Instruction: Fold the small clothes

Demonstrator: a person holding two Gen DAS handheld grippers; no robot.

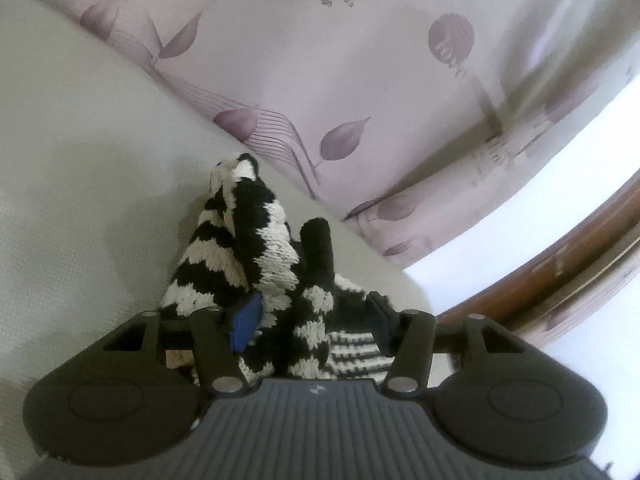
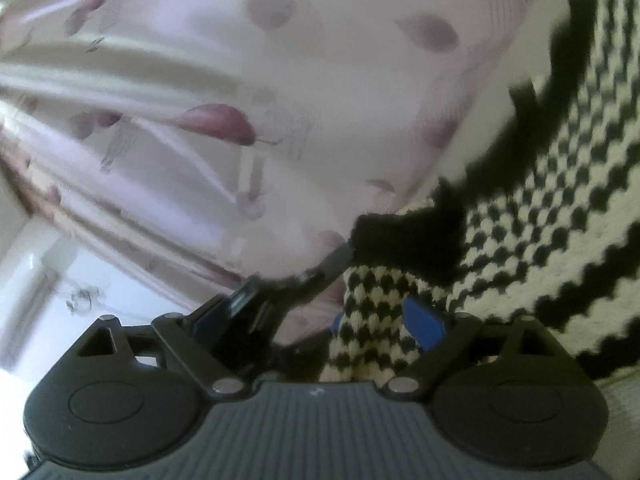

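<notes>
Both grippers clamped on a black-and-white knit garment.

The left gripper (image 1: 314, 320) pinches bunched knit garment (image 1: 248, 248) between its blue pads, fabric rising toward 12 o'clock over a white surface (image 1: 80, 160). The right gripper (image 2: 376, 320) grips a checkered fold (blurred); floral curtain (image 1: 360, 60) hangs beyond.

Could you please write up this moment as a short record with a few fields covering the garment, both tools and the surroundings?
garment: black-and-white knitted garment, bunched, zigzag and checker patterns
left tool: left tool, knit gathered between its fingers
right tool: right tool, checkered edge of the knit between its fingers
surface: pale textured surface beneath the garment
background: curtain with purple leaf print
image quality: right wrist view motion-blurred
</notes>
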